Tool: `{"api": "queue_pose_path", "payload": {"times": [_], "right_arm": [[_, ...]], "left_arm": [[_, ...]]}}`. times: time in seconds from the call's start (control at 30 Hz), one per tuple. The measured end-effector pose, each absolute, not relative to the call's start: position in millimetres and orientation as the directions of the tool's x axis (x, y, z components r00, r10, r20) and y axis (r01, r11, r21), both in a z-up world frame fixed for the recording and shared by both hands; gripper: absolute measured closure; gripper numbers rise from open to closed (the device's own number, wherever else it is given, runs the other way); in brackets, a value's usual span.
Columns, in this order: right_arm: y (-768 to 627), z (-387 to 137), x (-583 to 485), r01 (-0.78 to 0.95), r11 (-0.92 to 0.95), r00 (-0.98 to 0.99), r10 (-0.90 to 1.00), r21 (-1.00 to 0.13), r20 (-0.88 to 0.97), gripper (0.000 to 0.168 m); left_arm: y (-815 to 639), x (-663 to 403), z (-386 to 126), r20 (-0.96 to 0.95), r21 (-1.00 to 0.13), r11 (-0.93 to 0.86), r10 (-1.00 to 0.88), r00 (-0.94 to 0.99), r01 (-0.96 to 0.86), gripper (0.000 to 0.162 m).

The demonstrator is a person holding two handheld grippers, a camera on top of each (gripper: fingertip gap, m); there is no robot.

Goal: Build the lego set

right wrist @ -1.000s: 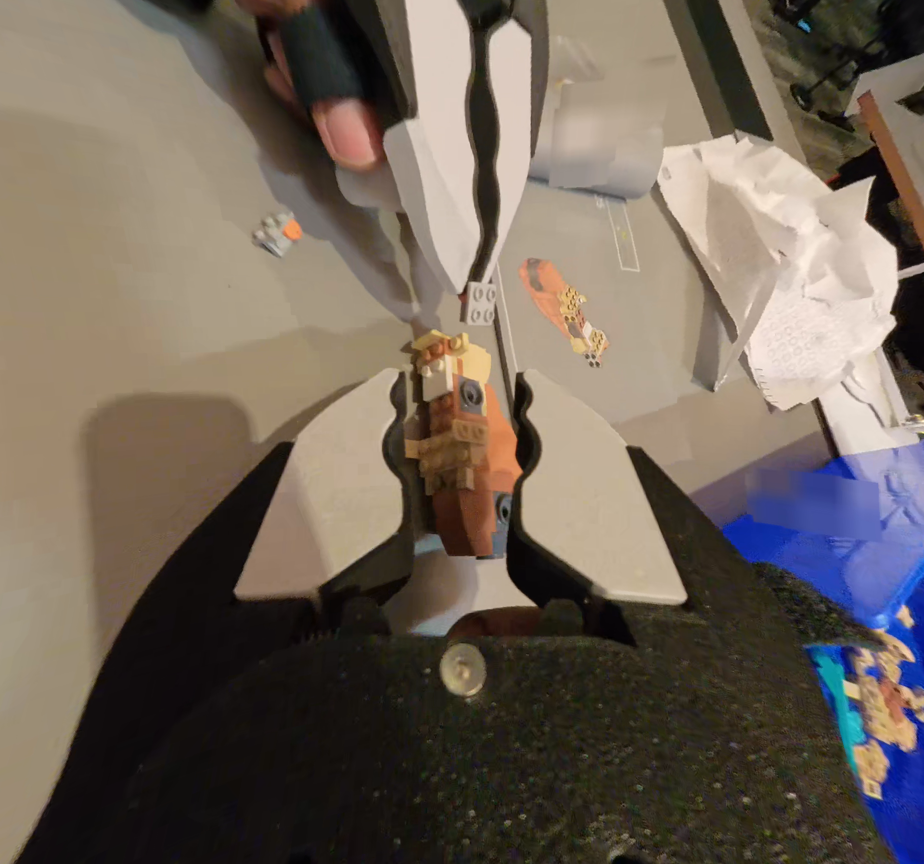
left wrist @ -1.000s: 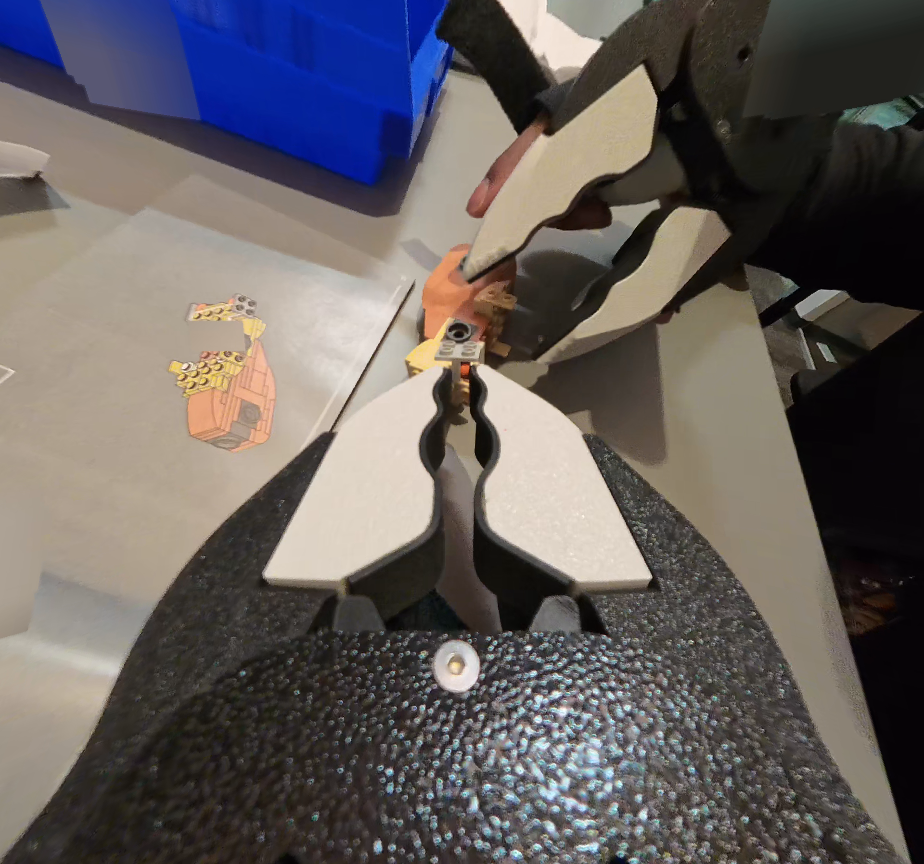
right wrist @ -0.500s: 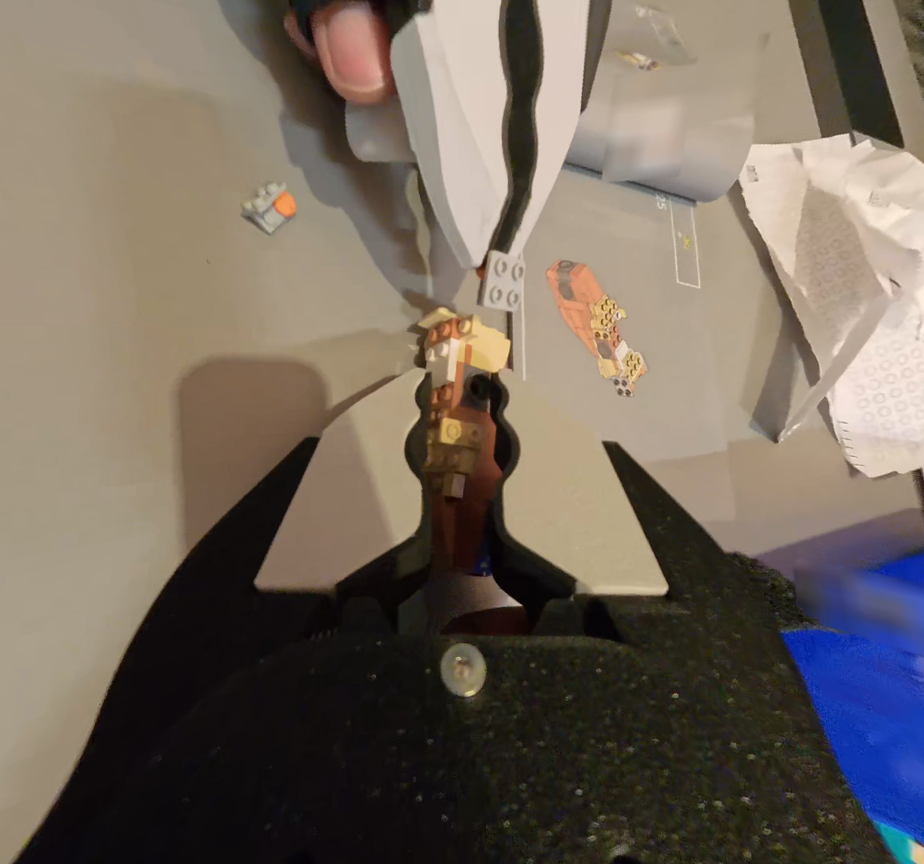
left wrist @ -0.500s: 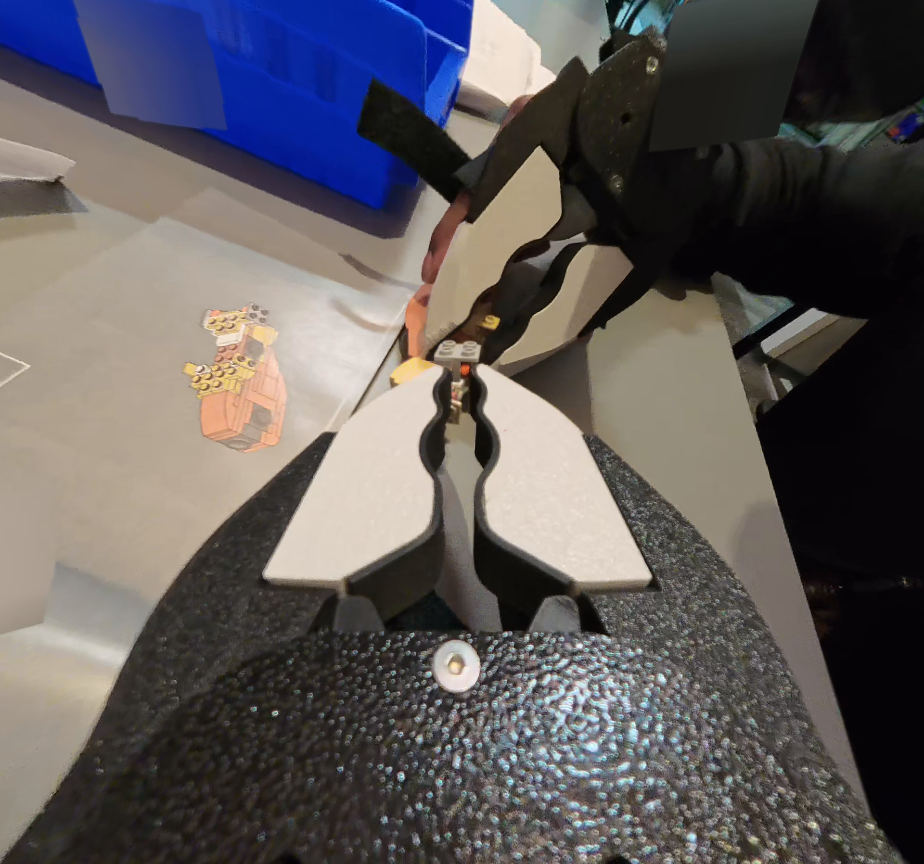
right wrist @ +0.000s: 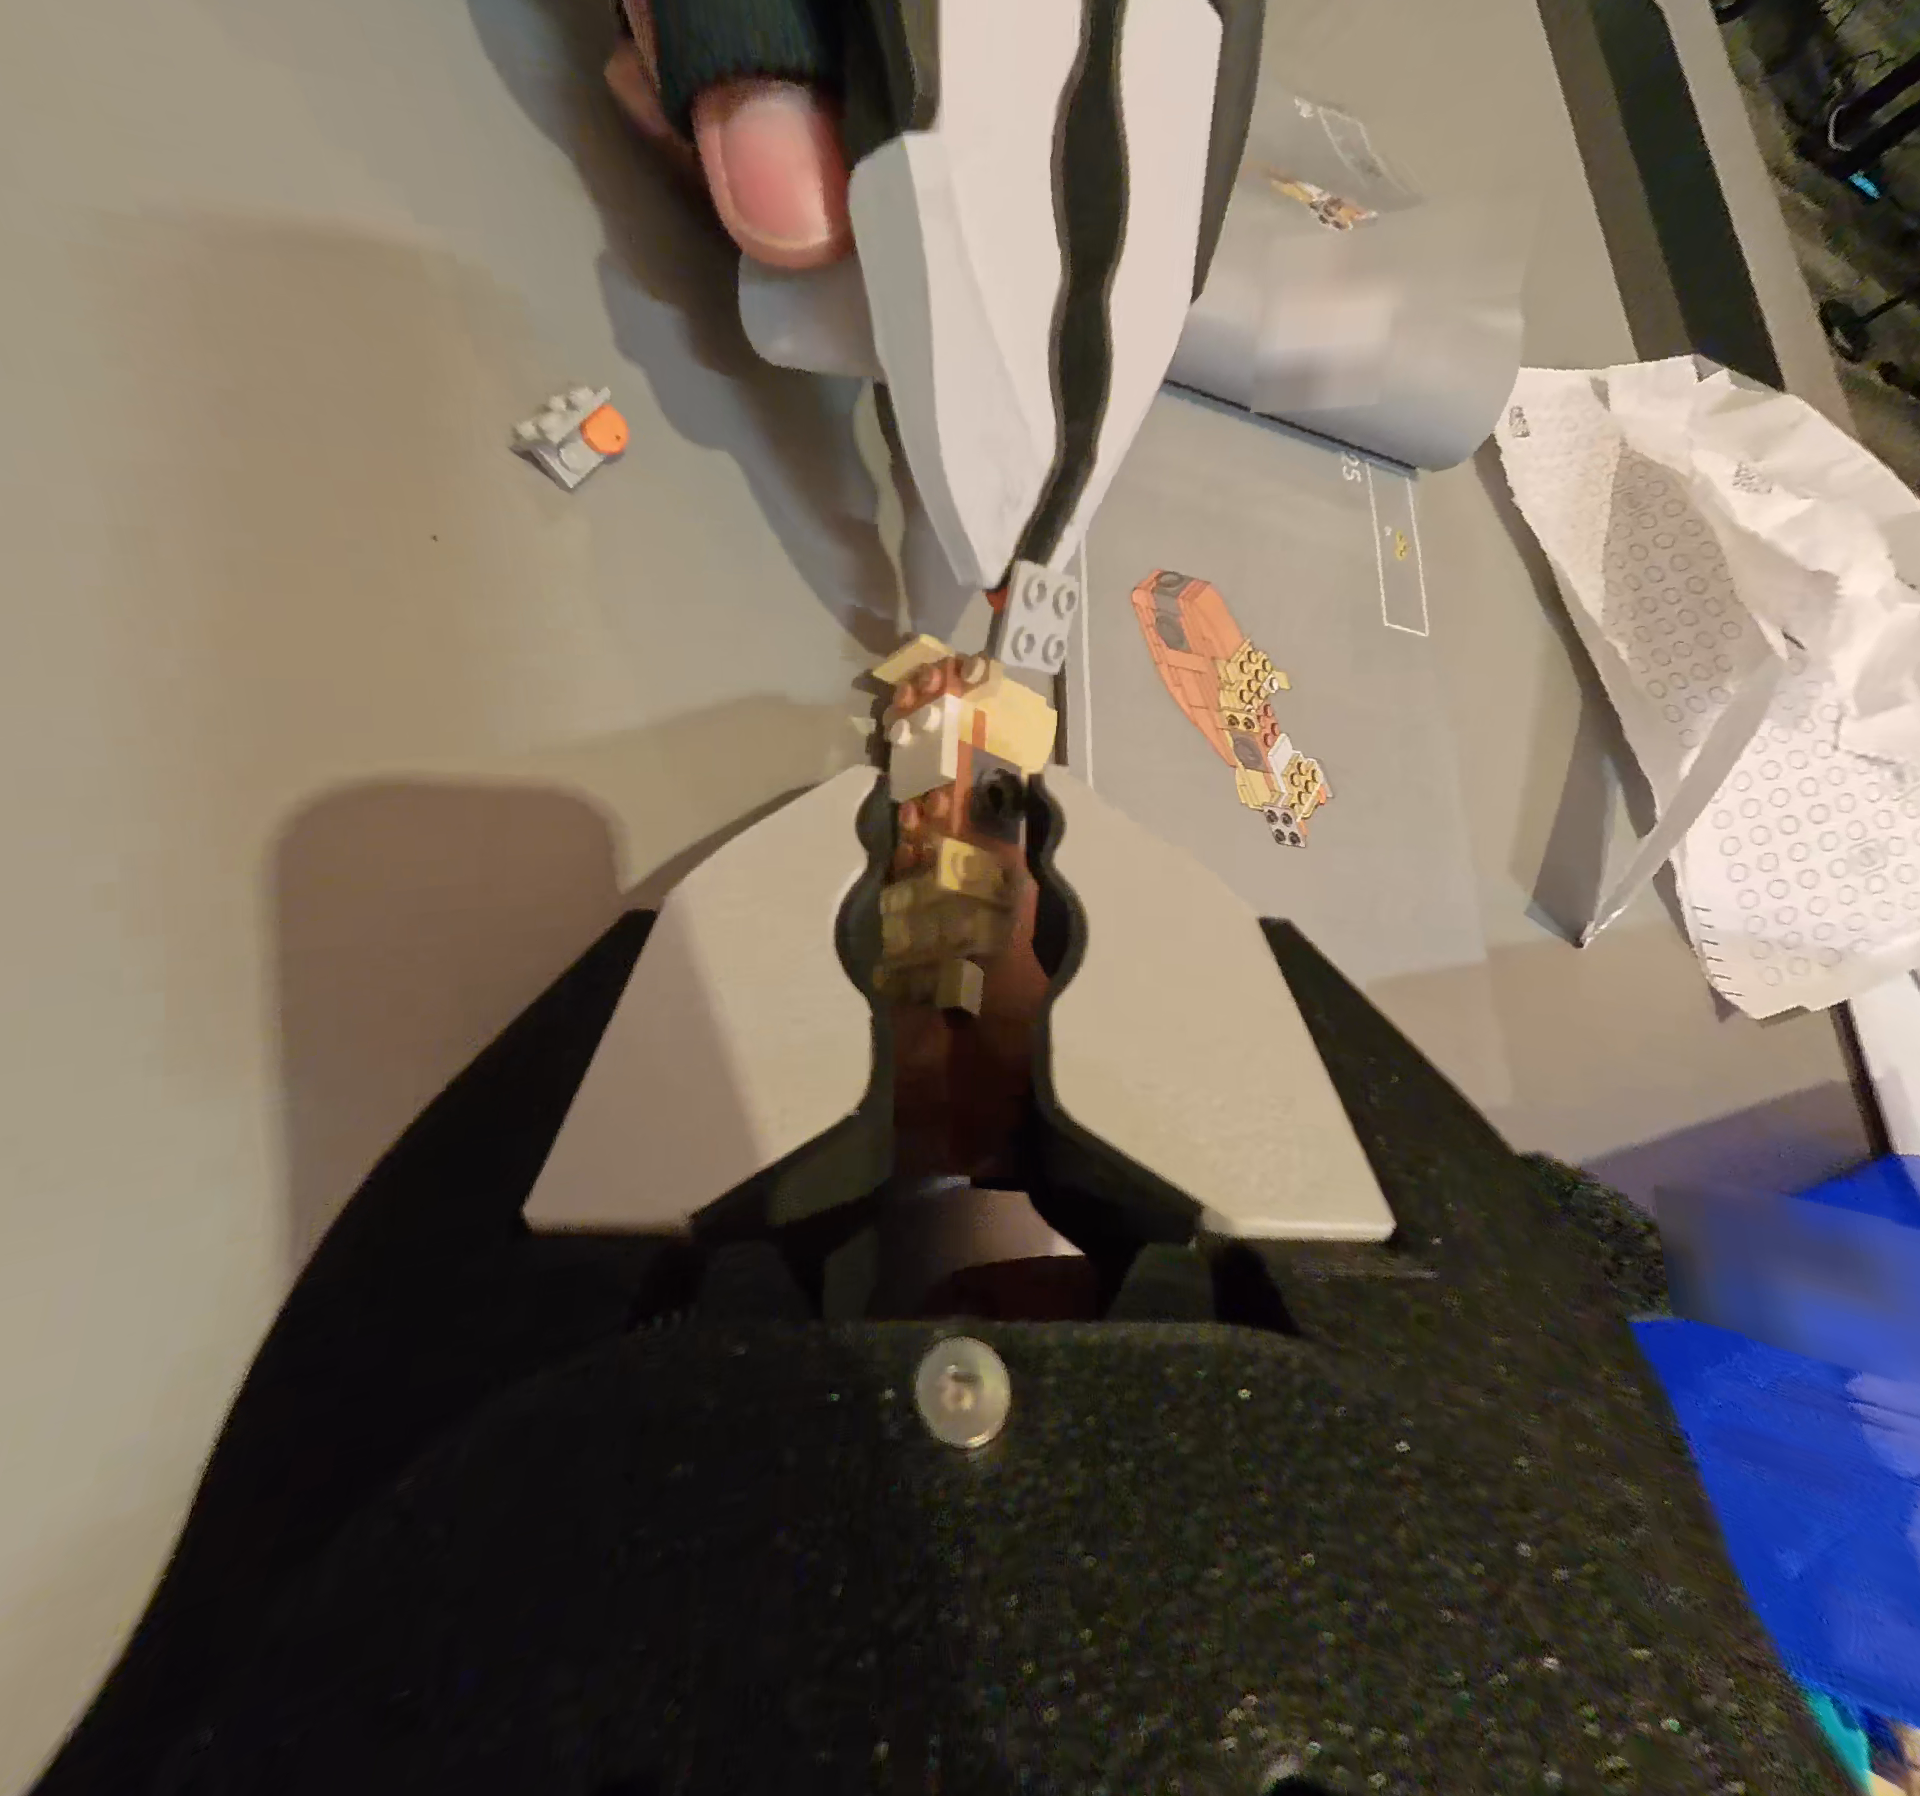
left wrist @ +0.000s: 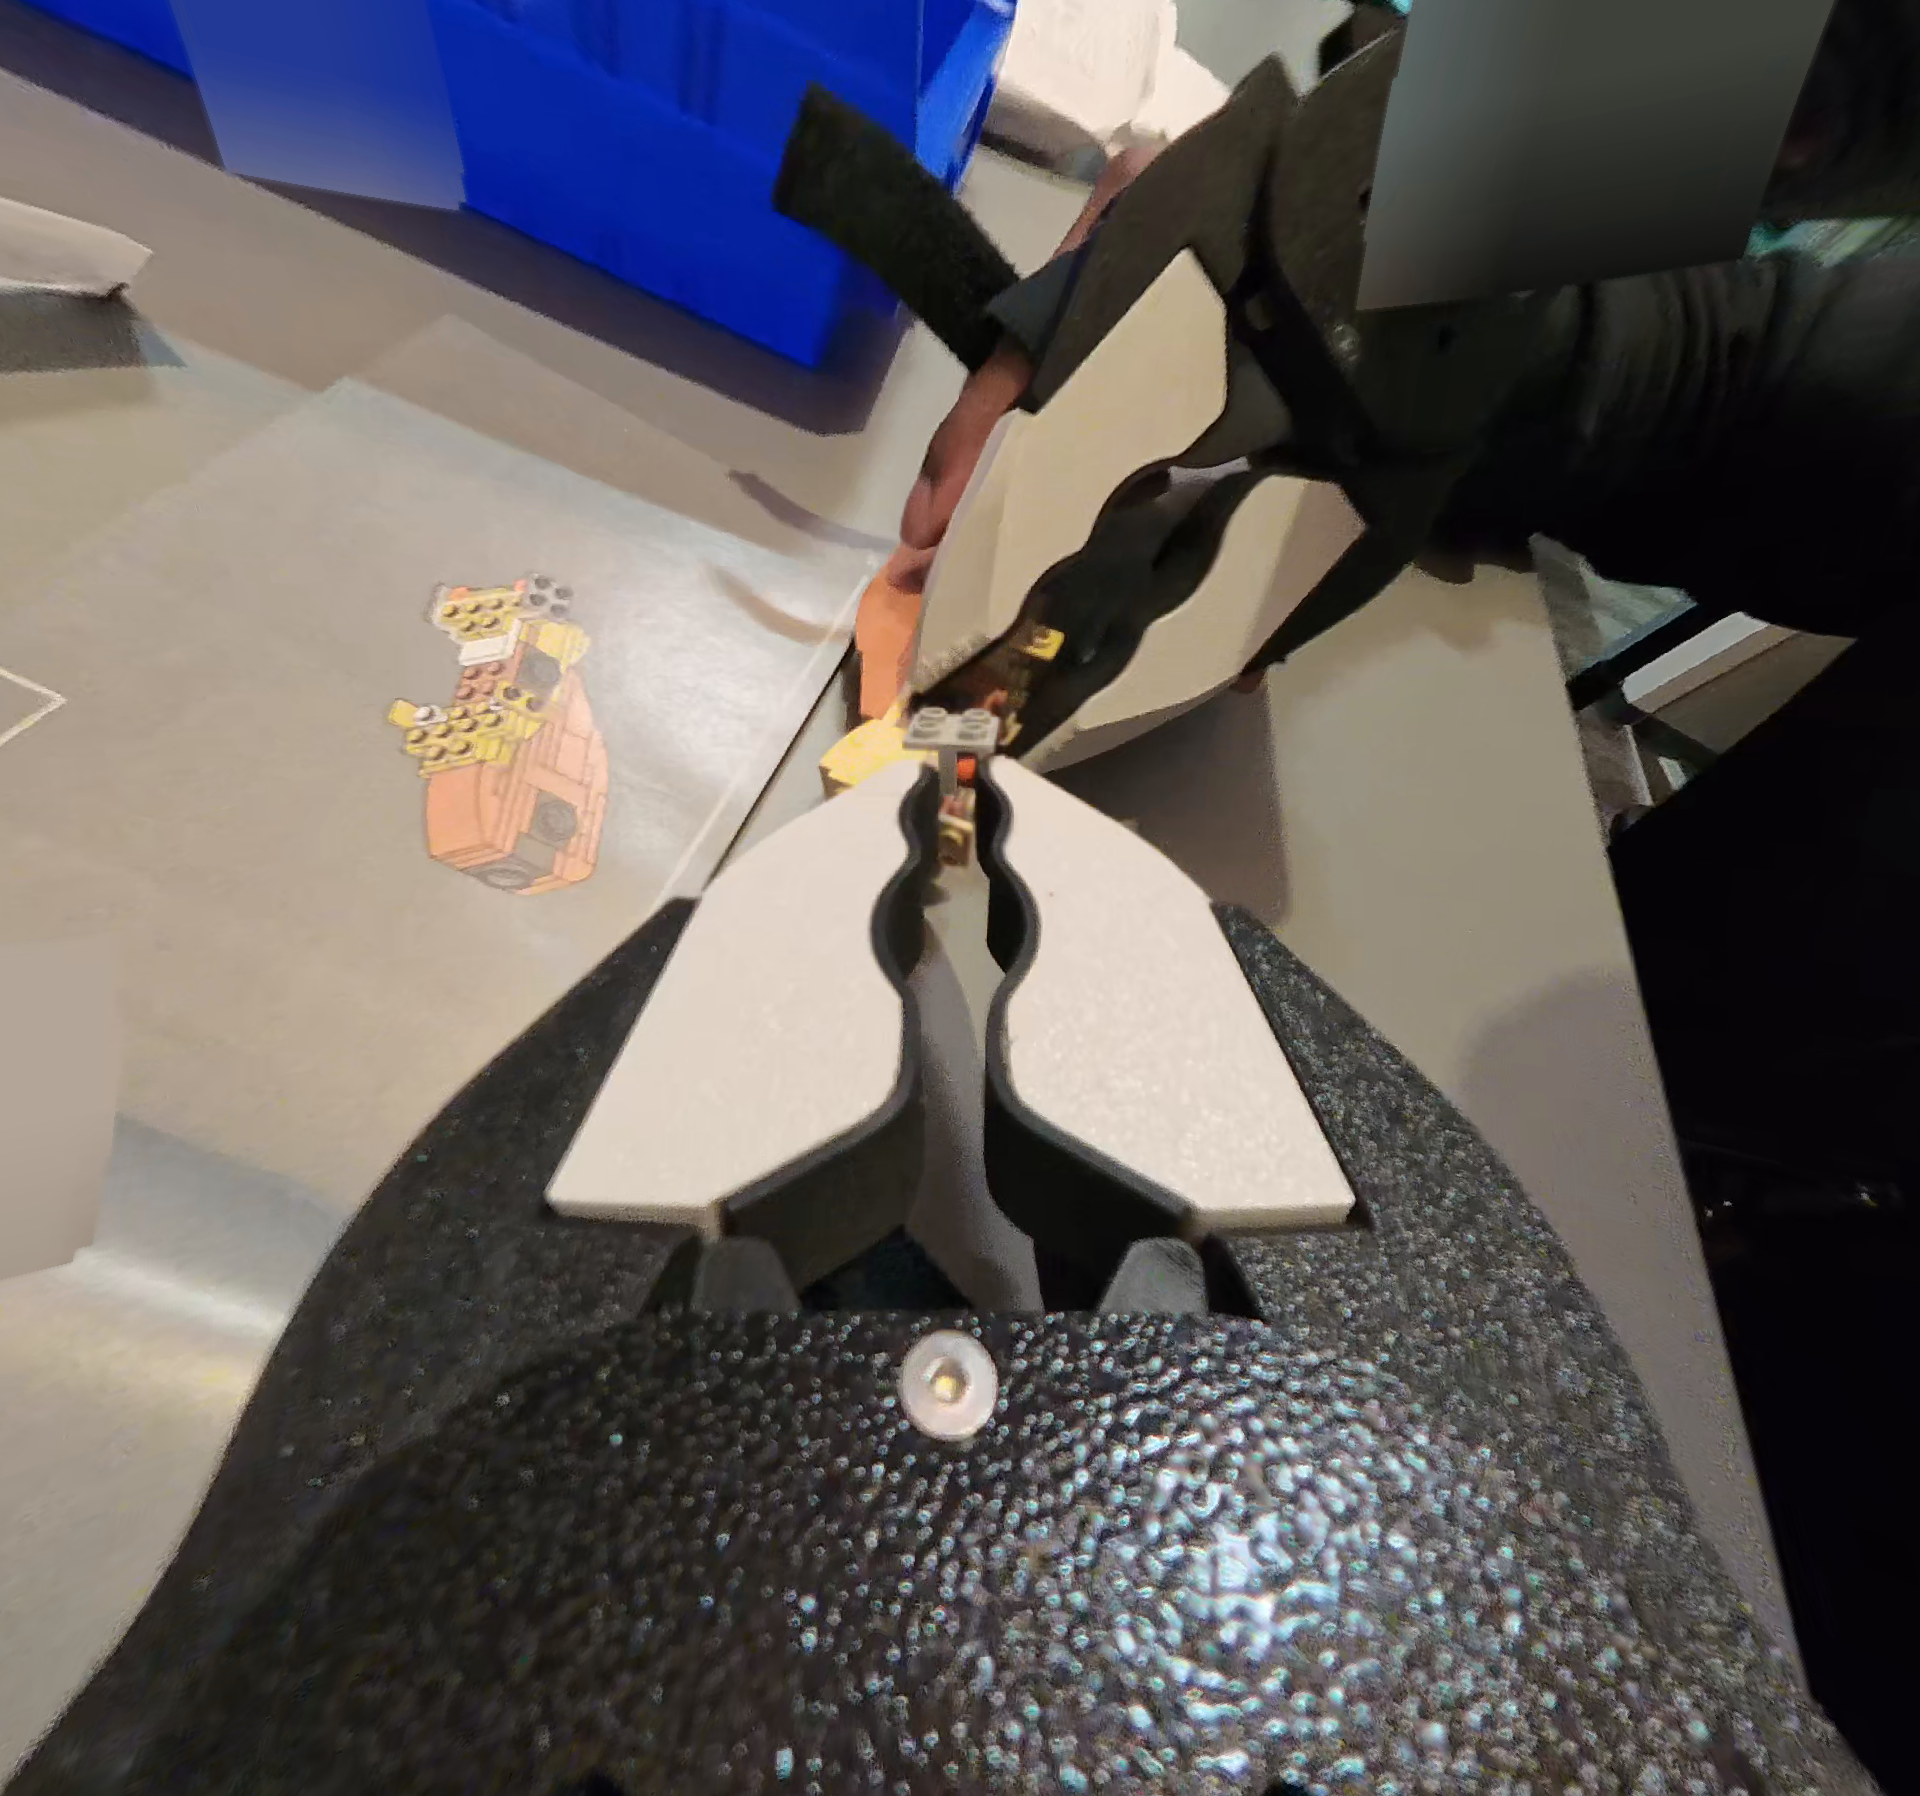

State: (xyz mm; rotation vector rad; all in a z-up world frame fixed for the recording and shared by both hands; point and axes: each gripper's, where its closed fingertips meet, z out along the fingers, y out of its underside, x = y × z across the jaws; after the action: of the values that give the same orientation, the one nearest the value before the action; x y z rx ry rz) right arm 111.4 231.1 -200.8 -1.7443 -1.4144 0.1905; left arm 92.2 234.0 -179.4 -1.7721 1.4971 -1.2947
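My right gripper (right wrist: 951,796) is shut on a brown, orange and tan lego model (right wrist: 961,811) whose tan front end sticks out past the fingertips. My left gripper (left wrist: 956,772) is shut on a small grey 2x2 plate piece (left wrist: 951,730) with an orange bit under it. In the right wrist view the left gripper (right wrist: 1023,574) comes in from the top and holds the grey plate (right wrist: 1039,619) right at the model's tan end, touching or nearly so. In the left wrist view the right gripper (left wrist: 977,676) shows beyond the plate, with the model (left wrist: 883,640) partly hidden by its fingers.
An instruction booklet (right wrist: 1351,811) with a picture of the model lies on the grey table (right wrist: 312,603). A small grey piece with an orange stud (right wrist: 571,437) lies loose to the left. Crumpled white paper (right wrist: 1714,655) is on the right. Blue bins (left wrist: 623,84) stand behind. The grippers are tip to tip, or close to it.
My right gripper has closed on the model, which it only straddled a second ago. My left gripper has brought the grey plate closer to the model's tan end.
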Motion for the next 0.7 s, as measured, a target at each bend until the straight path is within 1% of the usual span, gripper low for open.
{"api": "queue_pose_path", "payload": {"times": [0.1,0.2,0.27,0.4,0.7], "right_arm": [[233.6,-203.0,112.4,0.753,0.010,0.349,0.842,-0.658,0.411,0.135],[235.0,-209.9,113.4,0.768,-0.037,0.362,0.848,-0.640,0.386,0.129],[235.9,-210.9,112.7,0.758,-0.069,0.381,0.854,-0.648,0.355,0.129],[239.3,-210.0,113.7,0.745,-0.109,0.411,0.852,-0.659,0.324,0.133],[240.8,-209.3,113.9,0.738,-0.093,0.408,0.850,-0.668,0.332,0.135]], "left_arm": [[233.6,93.1,-181.9,0.332,-0.825,-0.270,-0.942,-0.038,-0.497,0.156],[231.6,93.6,-182.6,0.324,-0.824,-0.258,-0.945,-0.046,-0.505,0.156],[232.5,93.7,-182.5,0.326,-0.822,-0.262,-0.944,-0.041,-0.506,0.156],[235.6,92.9,-184.3,0.329,-0.815,-0.273,-0.944,-0.020,-0.511,0.156],[240.3,90.3,-186.2,0.325,-0.813,-0.272,-0.946,-0.013,-0.515,0.156]]}}
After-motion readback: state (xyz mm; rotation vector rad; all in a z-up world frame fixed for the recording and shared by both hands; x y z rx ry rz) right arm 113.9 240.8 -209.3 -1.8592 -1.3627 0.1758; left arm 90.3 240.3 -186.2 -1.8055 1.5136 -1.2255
